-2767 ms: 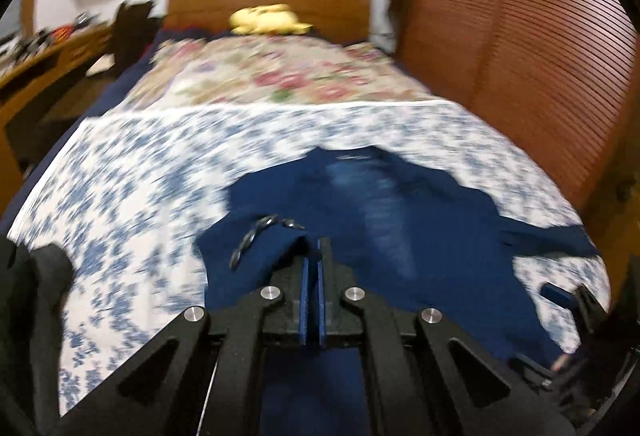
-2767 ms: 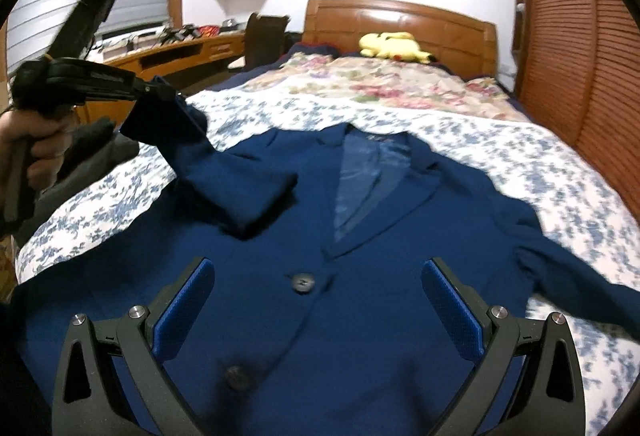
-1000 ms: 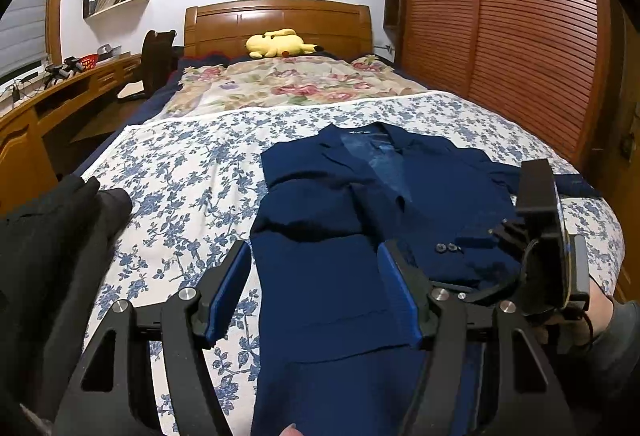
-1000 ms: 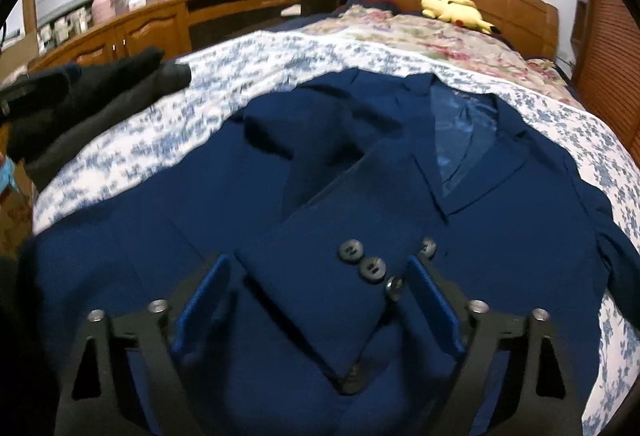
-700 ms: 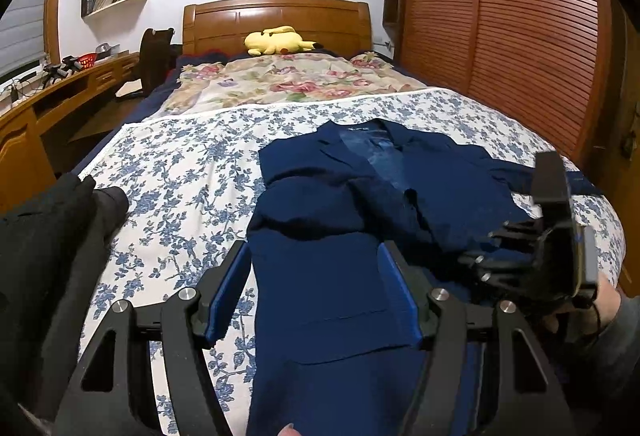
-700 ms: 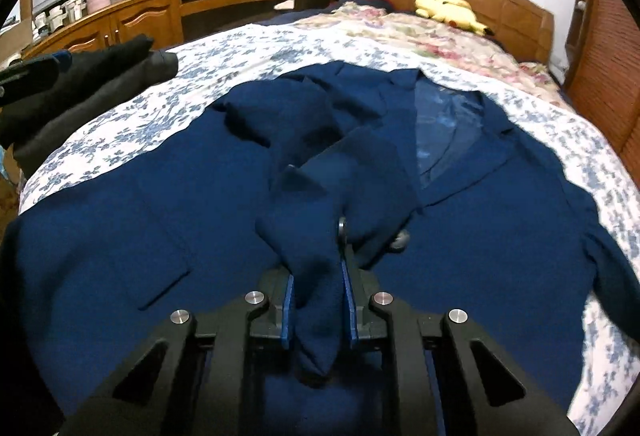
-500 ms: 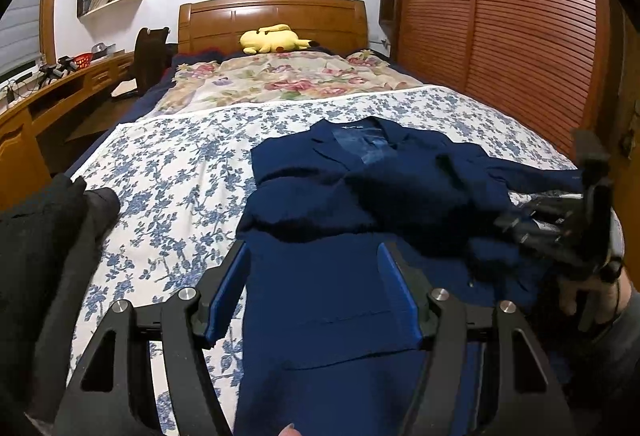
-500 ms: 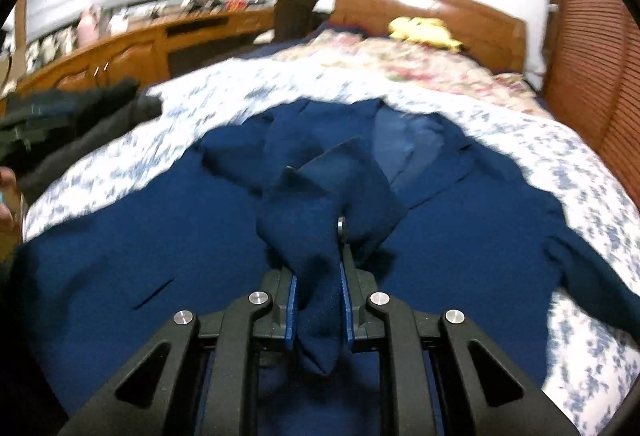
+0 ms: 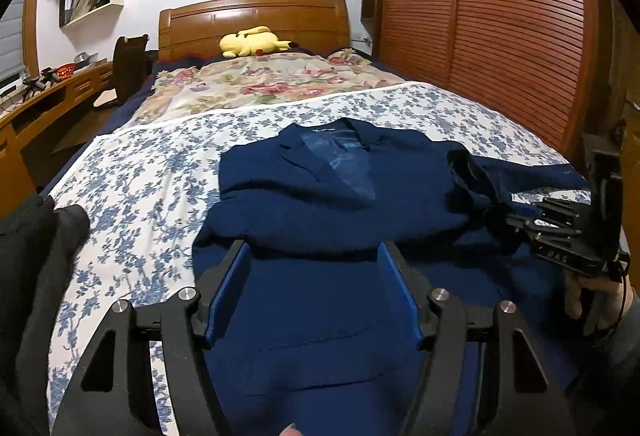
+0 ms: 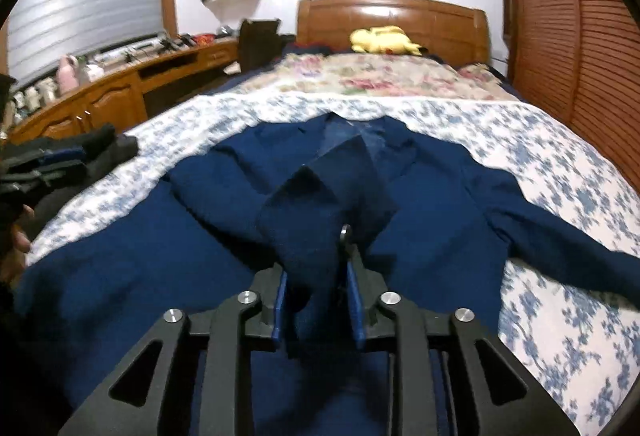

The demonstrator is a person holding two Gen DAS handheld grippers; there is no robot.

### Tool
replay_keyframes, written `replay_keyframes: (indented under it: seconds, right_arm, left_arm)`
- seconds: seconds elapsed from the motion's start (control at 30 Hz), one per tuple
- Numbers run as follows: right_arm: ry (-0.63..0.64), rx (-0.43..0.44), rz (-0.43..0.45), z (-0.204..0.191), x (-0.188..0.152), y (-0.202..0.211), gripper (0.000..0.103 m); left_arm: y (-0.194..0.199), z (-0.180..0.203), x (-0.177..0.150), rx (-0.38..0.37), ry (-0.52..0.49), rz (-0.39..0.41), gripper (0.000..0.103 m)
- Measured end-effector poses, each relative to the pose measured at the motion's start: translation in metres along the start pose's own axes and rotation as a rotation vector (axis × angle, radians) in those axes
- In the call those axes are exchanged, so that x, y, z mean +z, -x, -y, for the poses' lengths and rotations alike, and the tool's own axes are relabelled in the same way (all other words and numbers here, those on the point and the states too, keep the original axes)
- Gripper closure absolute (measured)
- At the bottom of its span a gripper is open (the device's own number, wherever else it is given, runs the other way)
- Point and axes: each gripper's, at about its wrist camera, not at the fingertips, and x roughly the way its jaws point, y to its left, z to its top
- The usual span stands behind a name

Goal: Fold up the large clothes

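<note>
**Navy jacket on the bed, one sleeve in the right gripper**

A bed [image 9: 132, 172] with a blue-flowered white cover fills both views, a wooden headboard [image 9: 252, 22] at its far end and a slatted wooden wardrobe [image 9: 500, 36] along one side. The navy jacket [image 9: 332, 196] lies front-up across the near half of the cover, collar toward the headboard. Its far sleeve [image 10: 560, 240] stretches out flat over the cover. The near sleeve [image 10: 320, 212] is drawn across the chest and lifted in a bunched fold.

The right gripper [image 10: 316, 300] is clamped on that fold, jaws nearly together with the cloth between the blue pads. The left gripper [image 9: 314, 292] hovers above the jacket's lower panel, jaws wide apart and holding nothing.

A pile of dark clothes [image 9: 36, 276] sits at the bed's near corner. A yellow plush toy [image 9: 252, 40] rests against the headboard.
</note>
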Motion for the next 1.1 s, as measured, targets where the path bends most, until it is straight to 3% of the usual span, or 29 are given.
replay_keyframes:
  seconds: [0.07,0.3,0.47,0.57,0.7,0.83,1.1]
  right_arm:
    - [-0.019,-0.014,-0.018,0.006,-0.002,-0.001,0.068]
    - [-0.08,-0.069,0.005,0.01,0.001,0.022,0.065]
    - [-0.103,-0.09,-0.004,0.011,0.001,0.031,0.049]
    - [-0.102,-0.089,-0.055,0.016,0.01,0.019,0.043]
    - [-0.056,-0.159,-0.132,0.03,0.02,0.004,0.043]
    - [-0.098,-0.172,-0.208,0.057,0.029,-0.013,0.043]
    - [-0.173,-0.076,-0.293,0.069,0.037,-0.044,0.043]
  left_arm:
    - [-0.002,0.005,0.001,-0.007,-0.006,0.0,0.036]
    - [-0.006,0.016,0.001,-0.016,-0.025,-0.011,0.036]
    - [-0.007,0.019,0.001,-0.021,-0.024,-0.015,0.036]
    - [-0.007,0.021,0.002,-0.025,-0.023,-0.013,0.036]
    - [-0.007,0.025,0.003,-0.033,-0.032,-0.013,0.036]
    - [-0.007,0.029,0.002,-0.043,-0.036,-0.014,0.036]
    - [-0.011,0.034,0.002,-0.054,-0.038,-0.023,0.036]
